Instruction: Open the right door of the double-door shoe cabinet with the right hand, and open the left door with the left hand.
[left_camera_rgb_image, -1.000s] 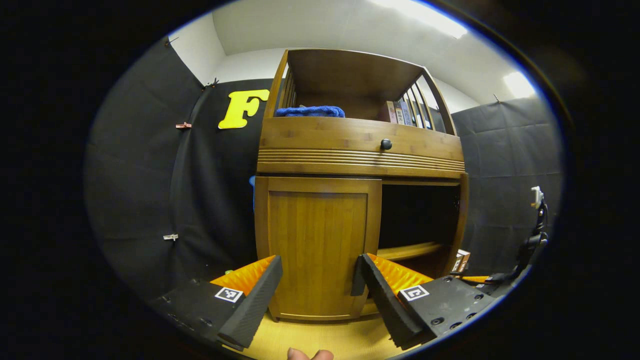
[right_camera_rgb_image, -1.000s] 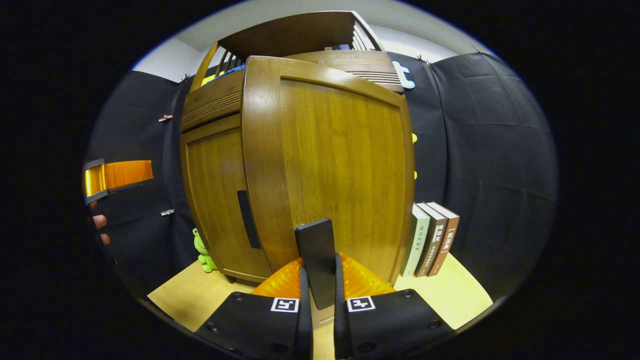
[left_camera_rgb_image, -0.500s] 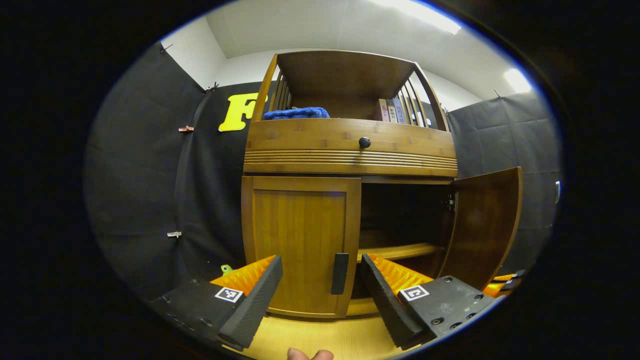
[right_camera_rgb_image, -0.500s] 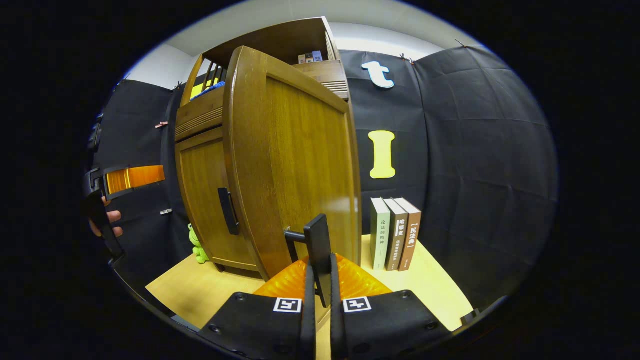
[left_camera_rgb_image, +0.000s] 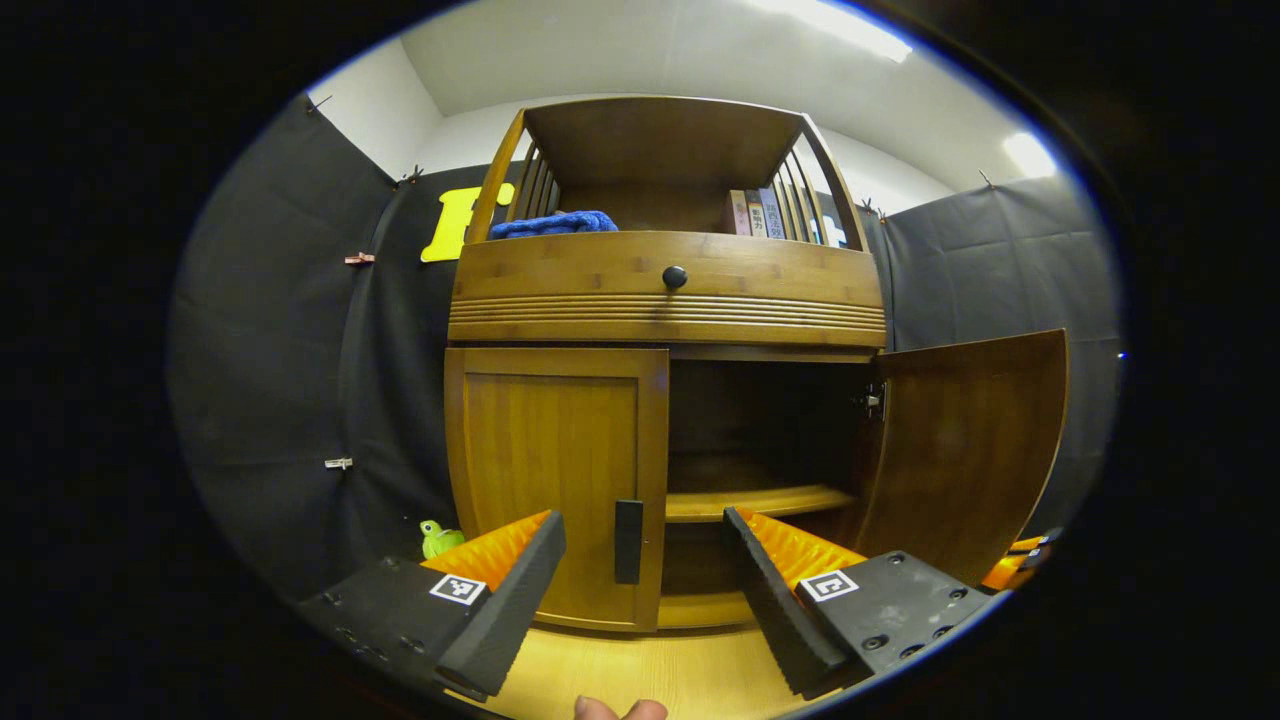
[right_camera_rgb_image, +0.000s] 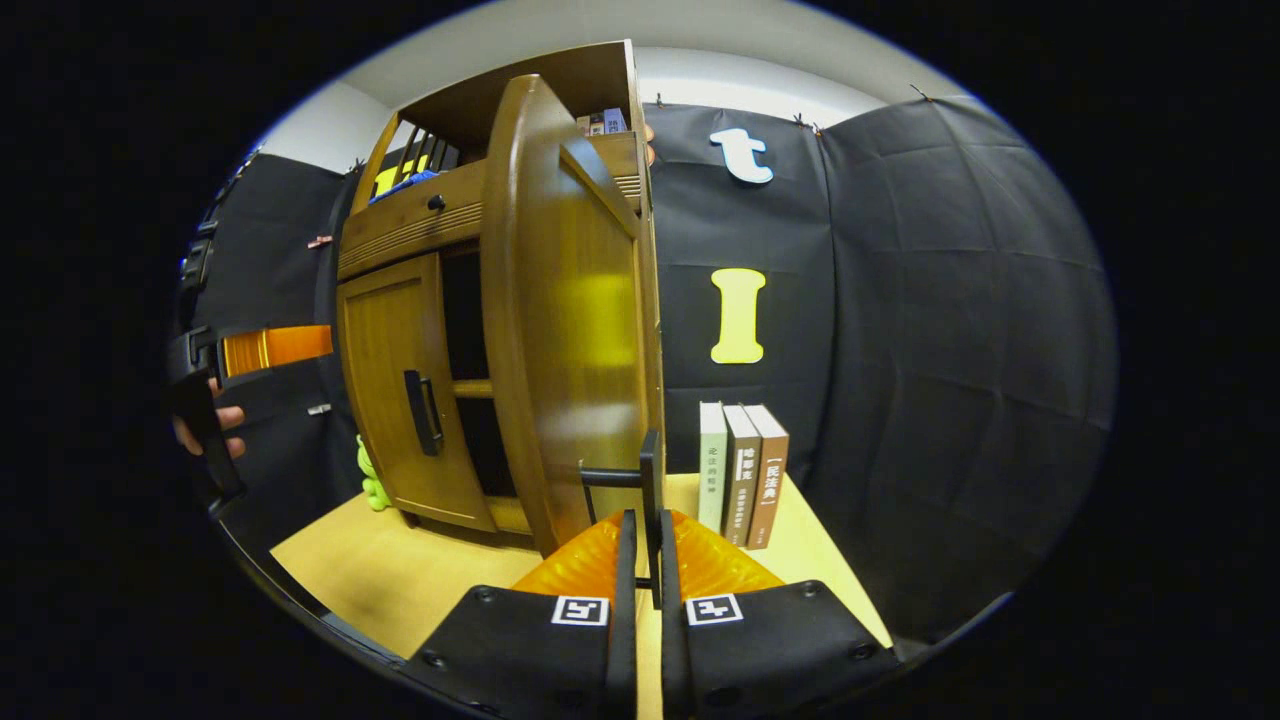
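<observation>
Double-door shoe cabinet (left_camera_rgb_image: 665, 300) standing on the pale wooden bench (left_camera_rgb_image: 640, 675), against the black cloth wall. Right door (left_camera_rgb_image: 965, 450) swung well open, showing a dark interior with a shelf (left_camera_rgb_image: 760, 500) across it. Right tool (right_camera_rgb_image: 641, 545) clamped narrow on the black handle (right_camera_rgb_image: 650, 500) of that door, both fingers pressing its bar, seen edge-on in the right gripper view. Left door (left_camera_rgb_image: 555, 480) shut flush, its black handle (left_camera_rgb_image: 628, 540) near the inner edge. Left tool (left_camera_rgb_image: 640, 560) held wide apart just in front of that handle, touching nothing. Above the doors, a drawer with a dark round knob (left_camera_rgb_image: 675, 277); on the upper shelf a blue cloth (left_camera_rgb_image: 555, 224) at left and a few books (left_camera_rgb_image: 755, 213) at right. Three upright books (right_camera_rgb_image: 742, 472) on the bench right of the cabinet, a green toy (left_camera_rgb_image: 438, 538) at its left foot.
</observation>
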